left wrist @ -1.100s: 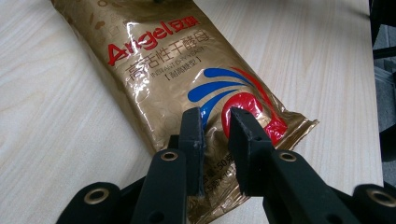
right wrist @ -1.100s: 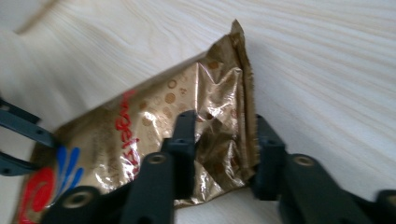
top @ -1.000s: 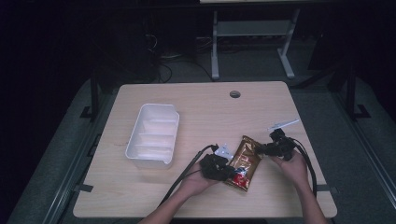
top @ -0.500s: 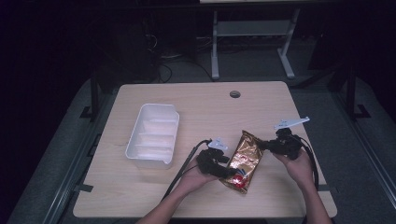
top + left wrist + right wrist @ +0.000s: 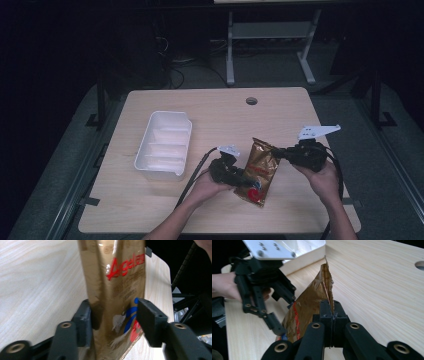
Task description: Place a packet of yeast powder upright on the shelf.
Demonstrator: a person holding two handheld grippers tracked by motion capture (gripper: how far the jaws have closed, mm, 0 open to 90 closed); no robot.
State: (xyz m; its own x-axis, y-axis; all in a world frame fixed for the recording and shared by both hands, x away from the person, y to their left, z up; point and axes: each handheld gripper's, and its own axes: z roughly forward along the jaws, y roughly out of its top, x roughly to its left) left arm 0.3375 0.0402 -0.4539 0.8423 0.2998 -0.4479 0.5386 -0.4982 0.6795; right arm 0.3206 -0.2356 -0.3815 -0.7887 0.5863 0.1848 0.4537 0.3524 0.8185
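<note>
A gold snack bag [image 5: 261,167] with red lettering hangs between my two grippers over the table's front right part. My left gripper [image 5: 247,182] is shut on the bag's lower end; in the left gripper view its jaws press both sides of the bag [image 5: 115,277]. My right gripper [image 5: 279,151] is shut on the crimped top seam, and in the right gripper view the bag [image 5: 312,300] runs away from the closed jaws [image 5: 332,312] toward the left gripper [image 5: 285,313].
A white ribbed plastic tray [image 5: 159,173] stands on the wooden table [image 5: 210,107], left of the grippers. A cable hole [image 5: 251,101] sits near the far edge. A metal stand and cables are on the dark floor beyond.
Both grippers have moved slightly right with the bag. The right gripper has risen and pulled the top seam up and away, so the bag now hangs stretched and steeper.
</note>
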